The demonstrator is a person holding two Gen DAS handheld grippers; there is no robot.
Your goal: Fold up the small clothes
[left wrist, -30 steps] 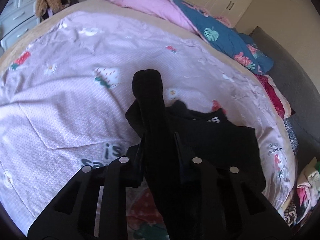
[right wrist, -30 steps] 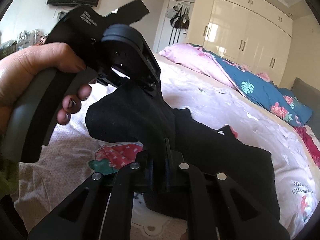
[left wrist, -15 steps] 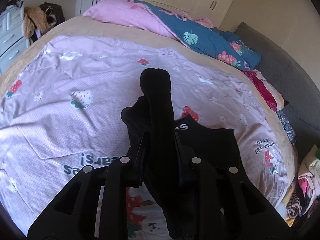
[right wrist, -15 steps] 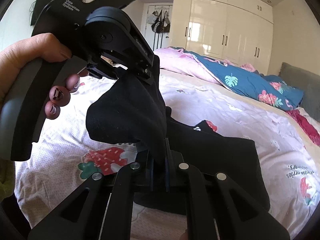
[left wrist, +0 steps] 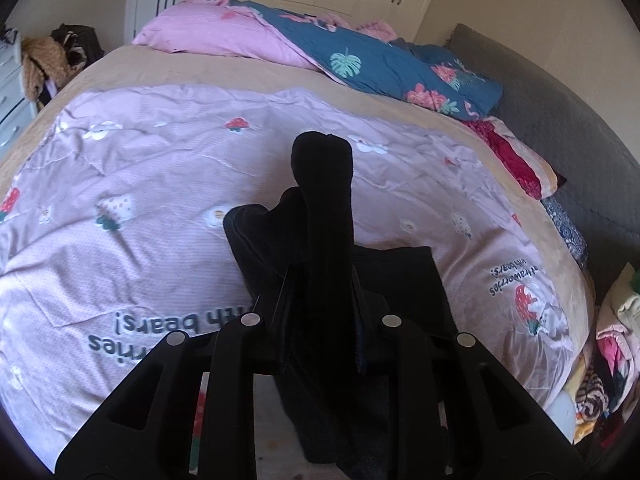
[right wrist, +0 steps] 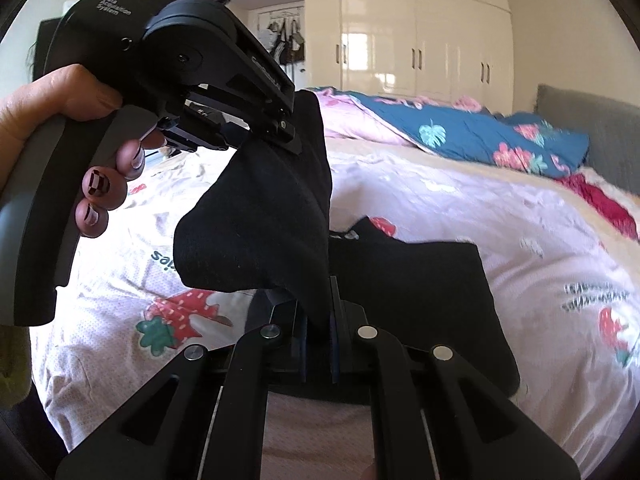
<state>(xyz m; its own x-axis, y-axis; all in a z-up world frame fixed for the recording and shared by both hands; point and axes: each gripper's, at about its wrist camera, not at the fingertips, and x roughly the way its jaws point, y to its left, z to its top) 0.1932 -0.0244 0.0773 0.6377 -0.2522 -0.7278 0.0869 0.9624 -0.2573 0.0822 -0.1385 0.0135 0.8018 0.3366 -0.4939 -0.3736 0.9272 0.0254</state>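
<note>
The left gripper [left wrist: 322, 300], low in the center of its own view, is pinching a black sock [left wrist: 324, 208] between its two fingers, the jaws drawn narrow with the fabric filling the gap and rising to a rounded end above them. In the right wrist view the same left gripper [right wrist: 280, 136] is showing in the upper left, held by the left hand [right wrist: 68, 120], with the sock [right wrist: 260, 224] hanging from it down to the right gripper [right wrist: 318, 344] at bottom center. That gripper's two fingers are also closing narrowly on the sock, so one sock is being held lifted between the two grippers. Below and to the right of the grippers, a second black garment [right wrist: 420, 300] is lying flat on the sheet [right wrist: 480, 208]; whether it is a separate piece or joined to the sock cannot be told. The pink sheet, printed with strawberries and lettering, is covering the bed [left wrist: 280, 80]. In the upper part of the left view one pink pillow [left wrist: 224, 36] and one blue floral quilt [left wrist: 392, 68] are lying along the far side, and a grey headboard [left wrist: 560, 128] is standing at the right. At the lower right a pile of clothes [left wrist: 604, 360] is sitting beside the bed. White wardrobes [right wrist: 420, 40] are lining the far wall.
</note>
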